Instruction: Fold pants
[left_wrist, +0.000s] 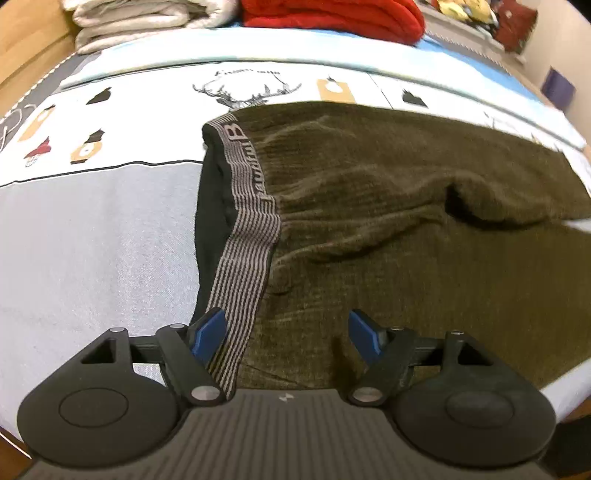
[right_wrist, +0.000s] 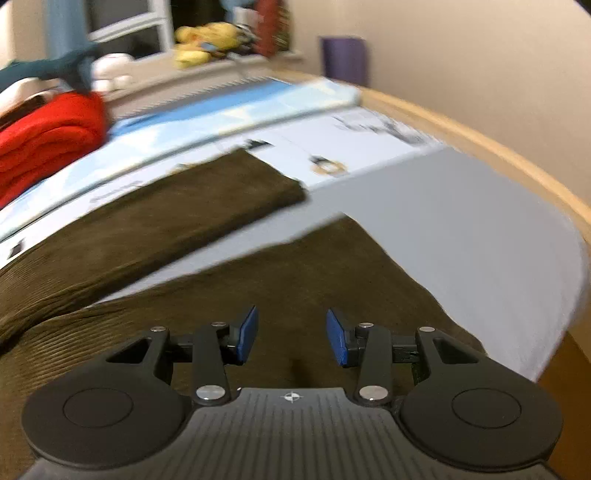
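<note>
- pants (left_wrist: 388, 206) flat on bed (left_wrist: 92, 236), waistband (left_wrist: 243, 229) toward its left edge
- left gripper (left_wrist: 286, 334) released above waistband
- right gripper (right_wrist: 291, 336) released over leg (right_wrist: 332, 280), nothing clamped

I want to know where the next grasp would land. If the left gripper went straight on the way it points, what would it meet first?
Most likely the olive pants, just beside their striped waistband. The left gripper stands open above that fabric on the bed; how far above is unclear.
</note>
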